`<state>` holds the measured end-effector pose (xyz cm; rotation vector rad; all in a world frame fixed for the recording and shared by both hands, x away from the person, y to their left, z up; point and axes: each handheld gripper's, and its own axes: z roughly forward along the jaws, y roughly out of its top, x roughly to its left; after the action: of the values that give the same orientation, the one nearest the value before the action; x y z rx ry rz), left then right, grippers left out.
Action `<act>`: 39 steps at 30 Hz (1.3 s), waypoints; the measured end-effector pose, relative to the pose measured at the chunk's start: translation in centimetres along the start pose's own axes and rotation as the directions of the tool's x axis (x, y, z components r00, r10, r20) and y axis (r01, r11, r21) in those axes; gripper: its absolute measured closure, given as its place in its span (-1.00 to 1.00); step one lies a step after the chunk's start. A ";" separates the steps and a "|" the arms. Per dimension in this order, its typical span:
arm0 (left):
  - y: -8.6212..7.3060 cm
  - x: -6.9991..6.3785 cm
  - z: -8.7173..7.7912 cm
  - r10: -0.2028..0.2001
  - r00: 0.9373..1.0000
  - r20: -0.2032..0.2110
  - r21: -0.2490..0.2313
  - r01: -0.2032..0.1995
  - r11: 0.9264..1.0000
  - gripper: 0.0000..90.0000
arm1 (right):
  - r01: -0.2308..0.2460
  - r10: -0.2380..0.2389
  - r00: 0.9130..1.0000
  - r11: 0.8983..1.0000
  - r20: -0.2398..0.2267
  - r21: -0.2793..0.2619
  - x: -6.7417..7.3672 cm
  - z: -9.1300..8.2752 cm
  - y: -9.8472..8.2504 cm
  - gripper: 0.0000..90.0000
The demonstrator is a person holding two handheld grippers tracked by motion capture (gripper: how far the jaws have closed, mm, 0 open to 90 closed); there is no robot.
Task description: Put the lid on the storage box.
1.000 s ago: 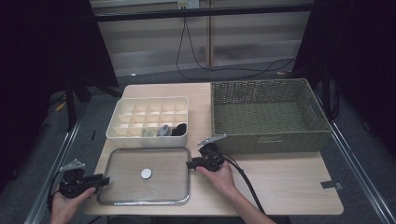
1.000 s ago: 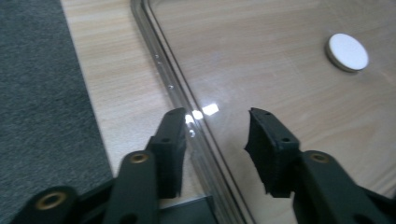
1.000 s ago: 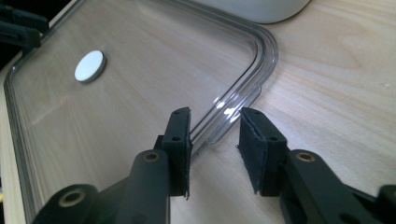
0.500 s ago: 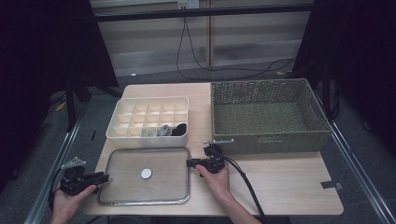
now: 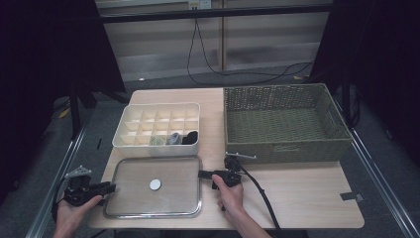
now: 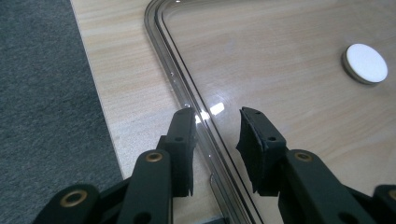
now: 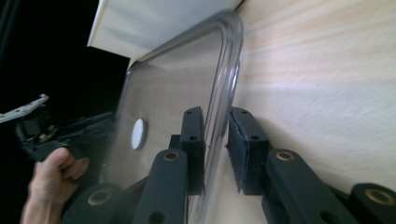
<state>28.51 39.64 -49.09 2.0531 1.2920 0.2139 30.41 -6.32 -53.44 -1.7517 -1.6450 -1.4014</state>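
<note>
A clear lid point(image 5: 173, 203) with a metal rim and a white round knob point(image 5: 155, 184) lies flat on the table in front of a cream divided box point(image 5: 158, 106). My left gripper point(image 5: 111, 187) sits at the lid's left edge. In the left gripper view point(image 6: 217, 126) its jaws straddle the rim of the lid point(image 6: 280, 93) with a gap on both sides. My right gripper point(image 5: 200, 174) is at the lid's right edge. Its jaws point(image 7: 215, 121) have just been closing, with the rim of the lid point(image 7: 177, 84) between them and a thin gap left.
The cream box holds a few small dark and grey items in its front cells. A large green woven basket point(image 5: 287, 148) stands at the right, just behind my right hand. Bare wood lies right of the lid. The table's left edge is close to my left gripper.
My right gripper has shifted slightly and turned at the lid's right edge. The left gripper and the lid have stayed where they were.
</note>
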 end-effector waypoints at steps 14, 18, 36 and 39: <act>0.2 0.1 0.1 0.000 1.000 0.004 0.004 0.000 1.000 0.46 | 0.038 -0.033 0.998 0.996 -0.056 0.086 -0.2 -0.3 0.3 0.59; 0.2 0.1 0.1 -0.001 1.000 0.007 0.003 0.001 1.000 0.46 | -0.005 0.015 0.996 0.994 -0.092 0.113 -0.5 0.0 0.3 0.58; -0.1 0.7 -0.2 -0.045 0.996 0.073 -0.003 0.045 0.999 -0.04 | 0.012 -0.003 0.995 0.996 -0.102 0.093 -0.4 -0.3 0.2 0.79; -0.4 1.0 -0.5 -0.063 0.993 0.098 -0.002 0.063 0.998 -0.21 | 0.034 -0.025 0.993 0.996 -0.111 0.080 -0.3 -0.4 0.2 0.78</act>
<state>28.46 40.80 -49.18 1.9900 1.2924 0.0869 30.44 -6.84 -53.45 -1.5823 -1.6517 -1.3965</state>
